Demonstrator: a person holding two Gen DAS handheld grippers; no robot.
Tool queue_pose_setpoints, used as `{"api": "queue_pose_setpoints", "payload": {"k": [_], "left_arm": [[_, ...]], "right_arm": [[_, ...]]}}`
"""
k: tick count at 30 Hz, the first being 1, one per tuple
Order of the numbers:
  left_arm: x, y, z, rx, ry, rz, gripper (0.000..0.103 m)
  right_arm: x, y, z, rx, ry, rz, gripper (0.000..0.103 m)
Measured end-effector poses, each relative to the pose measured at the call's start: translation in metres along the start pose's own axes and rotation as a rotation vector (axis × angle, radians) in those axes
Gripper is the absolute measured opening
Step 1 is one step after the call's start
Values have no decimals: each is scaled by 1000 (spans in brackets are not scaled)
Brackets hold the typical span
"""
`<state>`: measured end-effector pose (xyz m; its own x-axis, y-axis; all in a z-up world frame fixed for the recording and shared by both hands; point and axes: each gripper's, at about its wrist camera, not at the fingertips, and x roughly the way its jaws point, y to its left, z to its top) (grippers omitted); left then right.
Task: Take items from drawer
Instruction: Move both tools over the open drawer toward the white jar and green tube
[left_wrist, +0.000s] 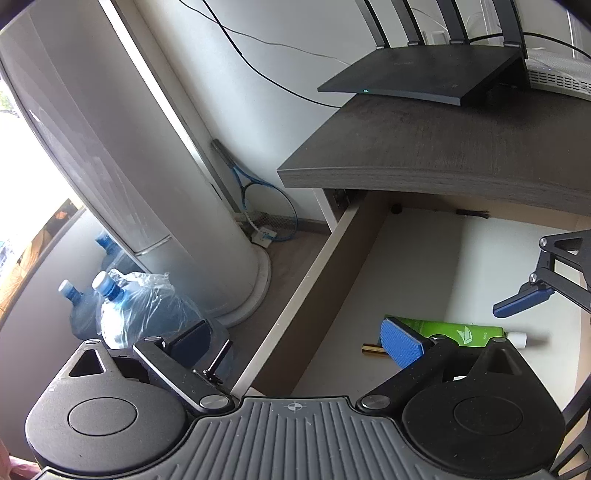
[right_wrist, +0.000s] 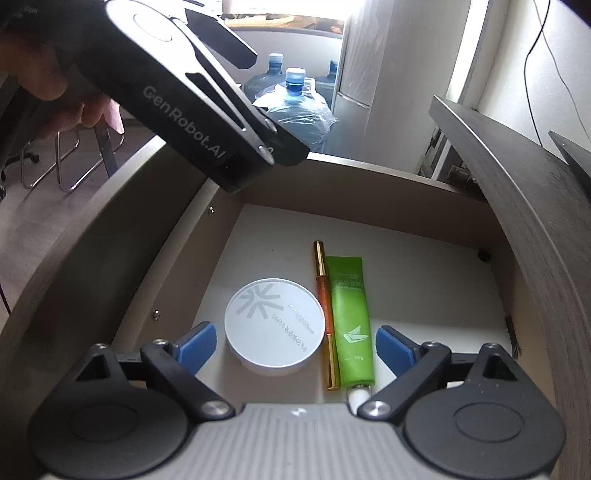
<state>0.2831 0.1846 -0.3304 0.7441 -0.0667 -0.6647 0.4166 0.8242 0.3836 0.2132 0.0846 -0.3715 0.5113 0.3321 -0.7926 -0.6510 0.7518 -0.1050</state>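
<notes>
**Both grippers spread over open drawer, nothing held**

R gripper (right_wrist: 295, 345): blue pads wide apart, low in drawer (right_wrist: 177, 236), straddling white round jar (right_wrist: 275, 326), orange-gold pen (right_wrist: 327, 314) and green tube (right_wrist: 352, 317) w/o touching. The three lie side by side on drawer floor, jar leftmost, tube's white cap toward camera.

L gripper (left_wrist: 291, 341): pads spread too, empty; one blue pad (left_wrist: 400, 345) over drawer floor just in front of green tube, other out past drawer's side wall.

Further back: dark desktop (left_wrist: 424, 155) overhanging drawer, black router (left_wrist: 424, 74) on top. Beyond side wall: water bottles (left_wrist: 122, 314) on floor, one wrapped in clear plastic; blue racket (left_wrist: 258, 199) leaning vs wall.
</notes>
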Motion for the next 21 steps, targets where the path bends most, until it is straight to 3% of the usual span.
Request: {"api": "queue_pose_setpoints", "payload": {"k": [5, 13, 21], "left_arm": [[15, -4, 4, 69, 44, -11, 102], [32, -18, 3, 263, 85, 75, 103], [26, -15, -2, 239, 70, 53, 103]], "right_arm": [[21, -4, 3, -60, 74, 44, 93], [43, -9, 10, -62, 119, 116, 91], [41, -10, 9, -105, 104, 154, 91]]}}
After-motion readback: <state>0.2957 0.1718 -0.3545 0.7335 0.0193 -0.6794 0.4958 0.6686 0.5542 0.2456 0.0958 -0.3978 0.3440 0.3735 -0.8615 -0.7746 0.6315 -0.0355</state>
